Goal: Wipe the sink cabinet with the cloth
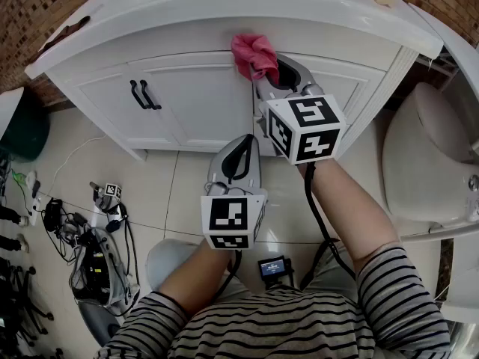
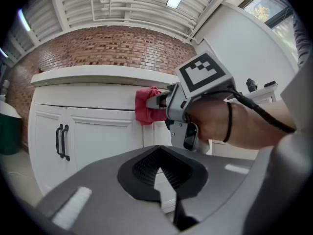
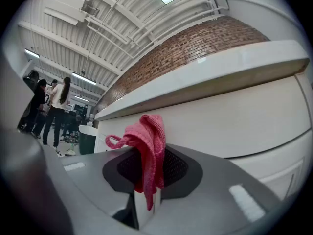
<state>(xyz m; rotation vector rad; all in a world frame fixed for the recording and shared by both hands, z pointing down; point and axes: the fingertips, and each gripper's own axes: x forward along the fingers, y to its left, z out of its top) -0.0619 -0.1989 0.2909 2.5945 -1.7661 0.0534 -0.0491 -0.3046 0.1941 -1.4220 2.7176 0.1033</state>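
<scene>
The white sink cabinet (image 1: 194, 96) stands ahead of me under its counter. A pink knitted cloth (image 1: 253, 53) is bunched against the cabinet's upper front panel, just below the counter edge. My right gripper (image 1: 263, 72) is shut on the cloth, which drapes over its jaws in the right gripper view (image 3: 149, 146). My left gripper (image 1: 247, 144) hangs lower and nearer to me, shut with nothing in it, its tip pointing at the cabinet doors. In the left gripper view the cloth (image 2: 145, 106) and the right gripper (image 2: 161, 101) show above the left gripper (image 2: 160, 173).
Two black door handles (image 1: 142, 94) sit left of the cloth. A white toilet (image 1: 419, 163) stands close on the right. A dark green bin (image 1: 19, 126) and tangled cables and gear (image 1: 97, 238) lie on the tiled floor at left. People (image 3: 54, 106) stand far off.
</scene>
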